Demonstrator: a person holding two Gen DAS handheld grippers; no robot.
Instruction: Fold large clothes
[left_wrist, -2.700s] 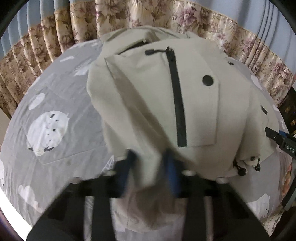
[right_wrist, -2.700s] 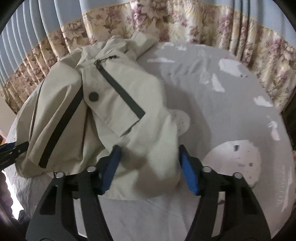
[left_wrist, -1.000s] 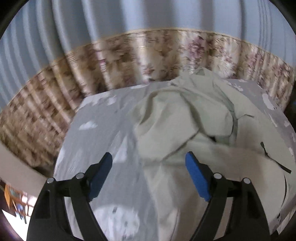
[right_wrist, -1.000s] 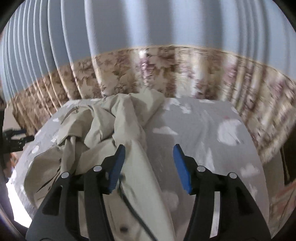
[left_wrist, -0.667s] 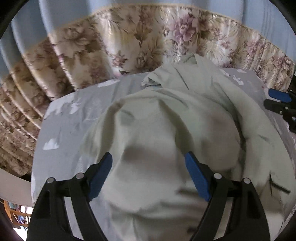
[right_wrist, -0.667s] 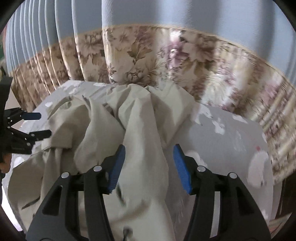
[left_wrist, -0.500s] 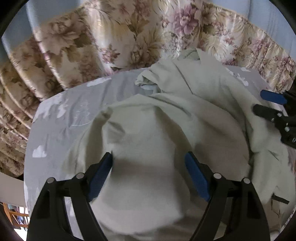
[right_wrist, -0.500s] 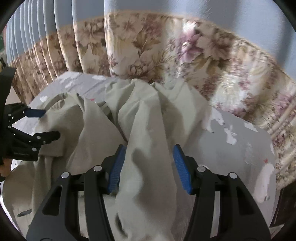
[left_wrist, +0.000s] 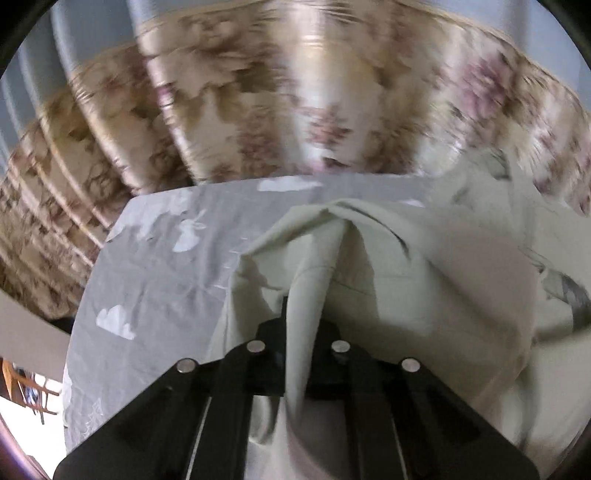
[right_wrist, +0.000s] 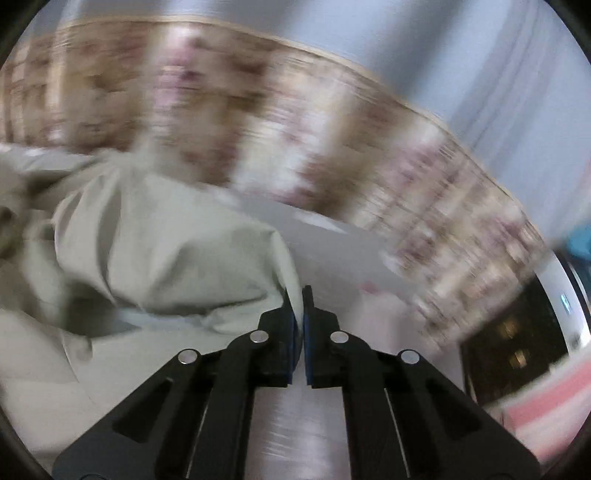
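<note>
- Nearest the lens on the left side, the left gripper (left_wrist: 303, 325) has its jaws pressed together on a pinched ridge of the beige jacket (left_wrist: 424, 280); the cloth rises between them into a peak.
- Nearest the lens on the right side, the right gripper (right_wrist: 298, 314) has its jaws drawn nearly together, with only a thin edge of the same jacket caught at the tips.
- Beyond both grippers, the jacket lies in a rumpled heap on the grey printed bedsheet (left_wrist: 155, 266), most of its bulk between the two grips.
- Farthest off, a floral curtain (left_wrist: 295, 92) hangs behind the bed; the right view is heavily blurred, so detail there is unreliable.
- Judgement: the step in hand is lifting and spreading the garment before a fold.
- Recommendation: draw both grips apart evenly so the cloth tautens without twisting.
- Risk: the right hold looks shallow and may slip under a sharp pull; a deeper bite would be safer.
</note>
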